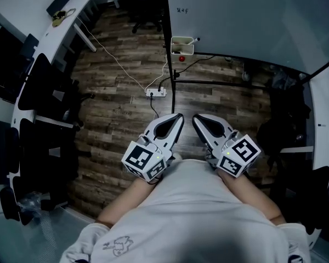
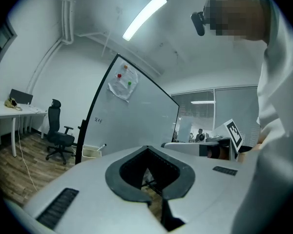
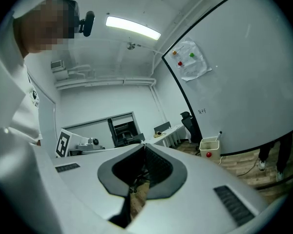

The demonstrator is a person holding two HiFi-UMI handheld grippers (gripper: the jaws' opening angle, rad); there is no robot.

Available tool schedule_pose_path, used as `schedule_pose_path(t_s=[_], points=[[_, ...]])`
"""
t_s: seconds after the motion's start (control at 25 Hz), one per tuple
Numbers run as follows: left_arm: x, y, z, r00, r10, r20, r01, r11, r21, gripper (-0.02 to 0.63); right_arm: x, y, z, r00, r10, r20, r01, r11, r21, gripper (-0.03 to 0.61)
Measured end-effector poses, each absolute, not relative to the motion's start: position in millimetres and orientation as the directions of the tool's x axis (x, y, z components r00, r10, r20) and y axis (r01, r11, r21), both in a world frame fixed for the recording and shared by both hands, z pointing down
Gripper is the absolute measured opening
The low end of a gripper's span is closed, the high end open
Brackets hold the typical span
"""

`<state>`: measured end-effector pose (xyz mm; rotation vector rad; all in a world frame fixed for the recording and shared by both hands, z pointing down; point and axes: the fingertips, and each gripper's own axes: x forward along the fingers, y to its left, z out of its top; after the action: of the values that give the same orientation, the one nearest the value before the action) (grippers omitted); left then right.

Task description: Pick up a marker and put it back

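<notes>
We stand facing the big whiteboard point(image 1: 252, 21), which rises from the wooden floor point(image 1: 115, 70) on a dark frame. It is the reason for our whole posture, since the task's thing sits at its foot. Both tools are tucked in close against our shirt and angled toward each other, so this looks like a rest pose, not a reach. The left hand-held gripper point(image 1: 178, 117) has its jaws closed tip to tip. Its own view shows the dark pads meeting at a point point(image 2: 146, 147), with only floor visible through the hollow behind them, so it holds nothing. The right hand-held gripper point(image 1: 196, 118) is the same, its tips pressed together point(image 3: 144, 145) and nothing caught between them. A power strip point(image 1: 156, 92) lies on the floor between us and the board. Its cable trails off, and we judge it is worth stepping around. Hung low on the board's frame is a small white holder box point(image 1: 182, 46), placed where a writer would drop a pen. The marker point(image 1: 194, 39) stands tilted in it with its tip poking above the rim, well apart from both grippers. A small red round thing point(image 3: 208, 155) sits on the box's face. We judge the pick-up has not begun, and we must close the distance and open a jaw first.
</notes>
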<state>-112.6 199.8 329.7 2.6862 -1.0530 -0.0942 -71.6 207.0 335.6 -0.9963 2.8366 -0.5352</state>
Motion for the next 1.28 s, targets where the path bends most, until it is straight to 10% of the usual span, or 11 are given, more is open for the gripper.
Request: schedule_pose_path(t_s=[1.28], points=[[-204.4,160.9,348.6,0.667,-0.743,0.055,-0.721,-0.625,0.297,0.005,-156.0,155.3,347.8,-0.830,-0.555,0.048,-0.524,0.747,-0.409,0.012]])
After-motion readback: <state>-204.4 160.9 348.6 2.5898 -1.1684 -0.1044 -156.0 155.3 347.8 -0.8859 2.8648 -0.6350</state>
